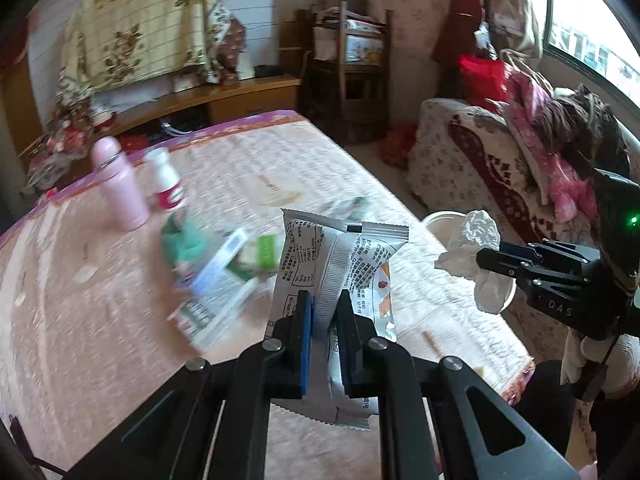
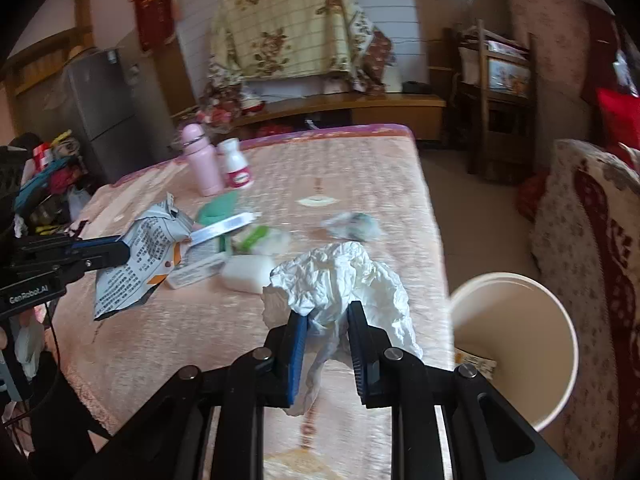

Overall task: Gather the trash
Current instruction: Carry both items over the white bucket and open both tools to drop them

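Pink patterned cloth over the counter (image 2: 360, 184), purple trim along the far edge; behind it a low wooden shelf, a floral cloth draped over something tall, a grey fridge (image 2: 100, 108) at the left in the right wrist view, a wooden rack (image 1: 352, 68) in the corner, a patterned sofa (image 1: 472, 160) piled with clothes beside a bright window. On the cloth near the far corner, upright and just beside each other: a pink bottle (image 2: 202, 160) and a small white bottle (image 2: 236, 166) with a red label. Mid-counter, a blurred clutter of boxes and packets – a white and green box (image 1: 224, 276), a green packet (image 2: 218, 206), a white block (image 2: 246, 272), a clear wrapper (image 2: 352, 226) apart to the right. Off the counter's right edge, a white bin (image 2: 516, 344), mouth tilted toward the camera (a scrap already visible inside). Left gripper (image 1: 324, 308) held above the counter, fingers clamped on a silver snack wrapper (image 1: 340, 256): pinched along its ridged back seam, long axis roughly upright, most of it standing above the fingertips, the serrated lower edge hanging below. Right gripper (image 2: 327, 312) – fingers closed on a crumpled white tissue (image 2: 344, 280), the bulk bunched above and around the fingertips, a thin twisted tail drooping down between the fingers; no clear long axis otherwise.
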Tool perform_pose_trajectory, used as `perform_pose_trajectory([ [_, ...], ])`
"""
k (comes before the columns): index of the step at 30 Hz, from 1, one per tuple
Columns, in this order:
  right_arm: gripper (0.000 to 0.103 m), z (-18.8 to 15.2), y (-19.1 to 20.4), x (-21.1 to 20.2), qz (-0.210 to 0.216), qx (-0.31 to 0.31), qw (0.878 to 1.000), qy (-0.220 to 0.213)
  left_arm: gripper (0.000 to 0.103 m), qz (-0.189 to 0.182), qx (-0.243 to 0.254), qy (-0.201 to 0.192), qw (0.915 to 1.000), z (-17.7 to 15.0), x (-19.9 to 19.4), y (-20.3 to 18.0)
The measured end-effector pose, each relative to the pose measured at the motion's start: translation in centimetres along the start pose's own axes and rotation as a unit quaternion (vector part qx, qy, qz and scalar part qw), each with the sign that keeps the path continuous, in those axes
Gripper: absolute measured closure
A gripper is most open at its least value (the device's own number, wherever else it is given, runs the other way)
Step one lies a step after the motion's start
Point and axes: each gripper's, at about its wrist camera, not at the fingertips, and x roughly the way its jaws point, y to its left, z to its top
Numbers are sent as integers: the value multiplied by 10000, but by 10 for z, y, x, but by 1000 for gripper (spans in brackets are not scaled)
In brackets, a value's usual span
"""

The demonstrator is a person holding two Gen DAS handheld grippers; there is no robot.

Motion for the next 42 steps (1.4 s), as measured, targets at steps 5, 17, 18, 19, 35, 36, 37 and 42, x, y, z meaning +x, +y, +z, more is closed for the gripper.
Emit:
perform_pose_trajectory([
  [5, 81, -5, -33, -8, -265, 219, 9994, -15, 91, -183, 233, 46, 9995, 18, 23, -34],
  [17, 81, -16, -102, -19, -880, 722, 9935, -2, 91, -769, 445, 220, 9958, 42, 74, -102],
  [18, 81, -18, -109, -20, -938, 767, 9926, 6, 91, -808, 457, 236, 9954, 42, 77, -107],
  [19, 81, -19, -114, -21, -974, 809, 9919, 16, 91, -867, 476, 272, 9947, 43, 82, -114],
  [35, 81, -46, -185, -2, -1297, 1436, 9807, 268, 91, -1261, 493, 584, 9891, 62, 145, -170],
  [36, 81, -47, -189, 0, -1304, 1476, 9800, 289, 91, -1273, 485, 598, 9889, 63, 148, -172],
  [37, 81, -48, -191, 1, -1306, 1506, 9795, 299, 91, -1293, 473, 614, 9886, 64, 151, -174],
  [42, 81, -53, -202, 9, -1371, 1612, 9767, 357, 91, -1378, 428, 680, 9872, 66, 165, -183],
])
